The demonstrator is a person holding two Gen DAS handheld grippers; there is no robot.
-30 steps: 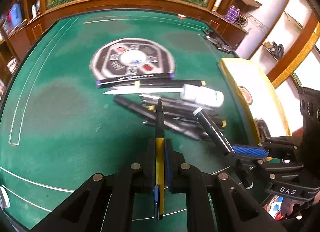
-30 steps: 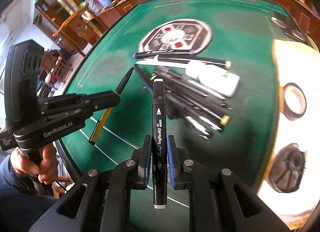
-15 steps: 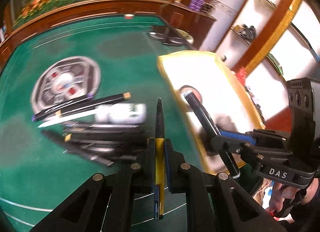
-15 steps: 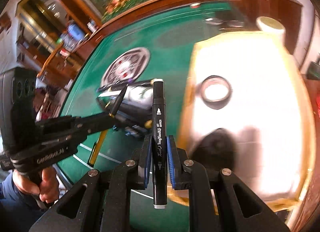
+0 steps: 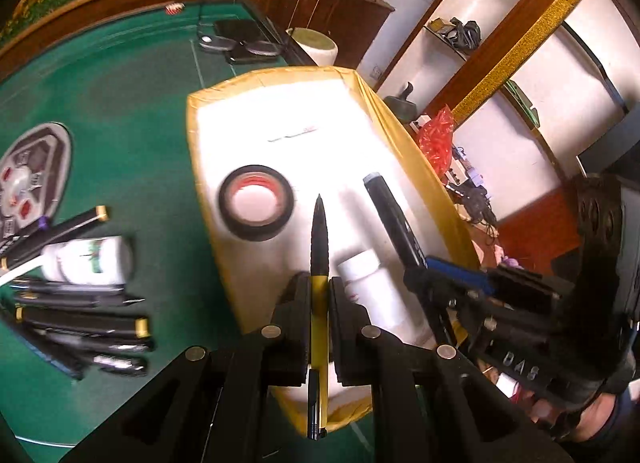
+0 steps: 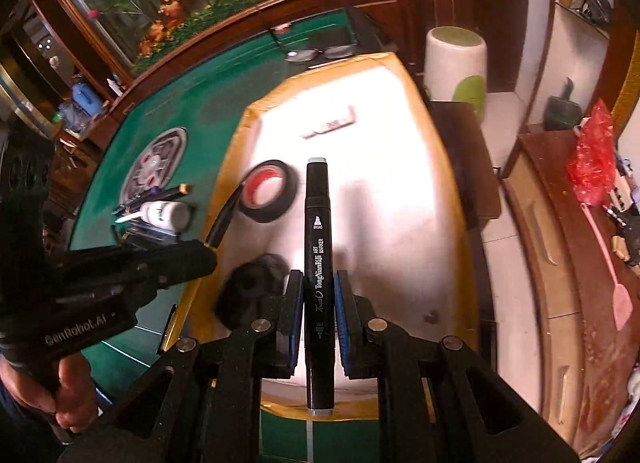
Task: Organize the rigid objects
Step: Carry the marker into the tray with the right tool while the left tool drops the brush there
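Having left the pile, both grippers, clenching pen (image 5: 319, 303) and marker (image 6: 318, 263), hover over the tray (image 5: 404, 135).

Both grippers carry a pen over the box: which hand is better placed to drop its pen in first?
Probably right: the black marker sits over bare floor of the yellow-rimmed box. The left's yellow pen hangs over a white bottle.

We note green felt on the table (image 5: 120, 103), tray (image 5: 208, 199) w/ yellow rim & white floor. Pen (image 5: 319, 303): yellow barrel, black tip; marker (image 6: 318, 263) black w/ white lettering; tape roll (image 5: 256, 202) black, red core.
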